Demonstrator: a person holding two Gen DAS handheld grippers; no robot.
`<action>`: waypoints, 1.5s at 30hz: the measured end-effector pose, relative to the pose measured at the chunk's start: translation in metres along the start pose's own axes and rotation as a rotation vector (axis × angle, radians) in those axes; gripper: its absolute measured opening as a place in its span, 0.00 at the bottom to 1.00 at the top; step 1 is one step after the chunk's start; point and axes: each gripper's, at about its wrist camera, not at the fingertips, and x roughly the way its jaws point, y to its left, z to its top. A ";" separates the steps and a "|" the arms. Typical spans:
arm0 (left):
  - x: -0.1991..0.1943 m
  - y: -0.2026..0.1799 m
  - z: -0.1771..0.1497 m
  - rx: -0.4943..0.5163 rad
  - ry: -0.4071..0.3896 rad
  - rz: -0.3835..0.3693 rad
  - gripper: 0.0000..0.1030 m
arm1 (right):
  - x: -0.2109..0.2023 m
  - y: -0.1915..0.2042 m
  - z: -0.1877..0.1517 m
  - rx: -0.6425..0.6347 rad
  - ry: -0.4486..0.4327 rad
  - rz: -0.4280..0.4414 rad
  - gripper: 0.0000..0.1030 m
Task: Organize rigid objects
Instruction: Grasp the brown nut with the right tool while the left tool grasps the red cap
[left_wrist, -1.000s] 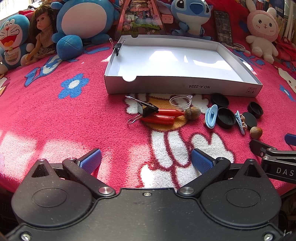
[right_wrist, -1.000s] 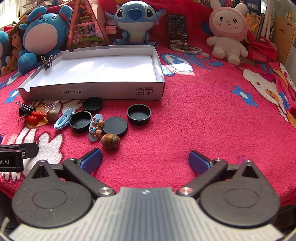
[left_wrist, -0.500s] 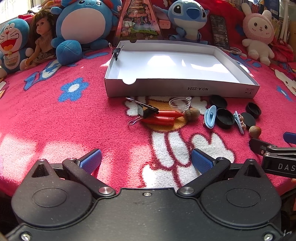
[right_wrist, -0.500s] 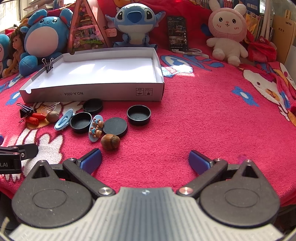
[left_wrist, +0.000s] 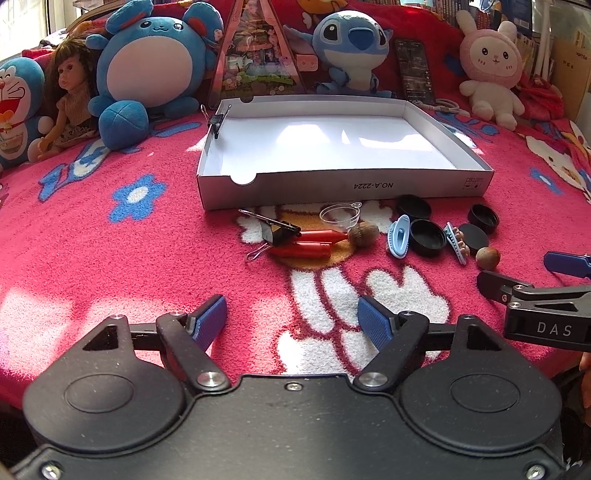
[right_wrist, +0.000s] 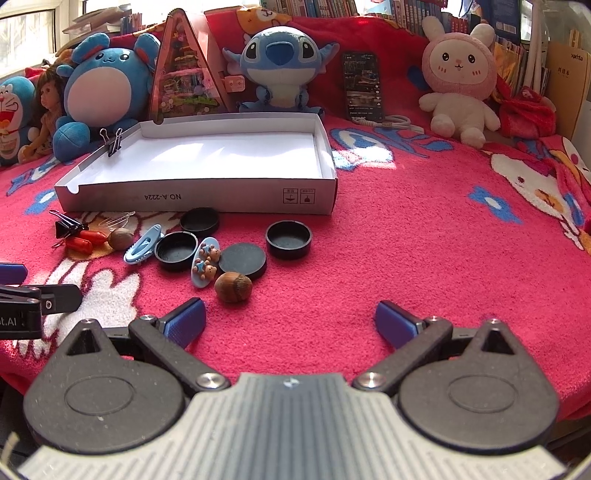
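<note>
Two grippers hover low over the blanket: the left gripper (left_wrist: 291, 317), jaws just narrowed but still apart, and the right gripper (right_wrist: 290, 319), wide open, both holding nothing. Beyond, a nut (right_wrist: 233, 287), caps (right_wrist: 288, 240), hair clips (right_wrist: 205, 261) and binder clip (left_wrist: 277, 232) lie loose beside the empty box (left_wrist: 347, 186), marked "NO.A-2224", likely their destination.

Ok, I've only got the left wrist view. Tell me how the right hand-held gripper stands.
Observer: The right hand-held gripper is open, with nothing in it.
Operator: Give me what lies nearest it.
Observer: The nut, just ahead of it to the left, not touching.
Operator: Describe the clip beside the nut; I see it edge-on.
Observer: The clip lies face up, with little bears on it.
</note>
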 end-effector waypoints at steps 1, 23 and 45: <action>-0.001 0.001 0.001 -0.003 -0.005 -0.001 0.64 | -0.001 0.002 0.000 -0.011 -0.010 0.004 0.96; 0.021 -0.003 0.022 0.072 -0.106 -0.039 0.36 | -0.007 0.023 0.002 -0.067 -0.099 0.050 0.59; 0.001 0.012 0.012 0.002 -0.044 -0.107 0.47 | -0.001 0.030 0.003 -0.071 -0.072 0.078 0.44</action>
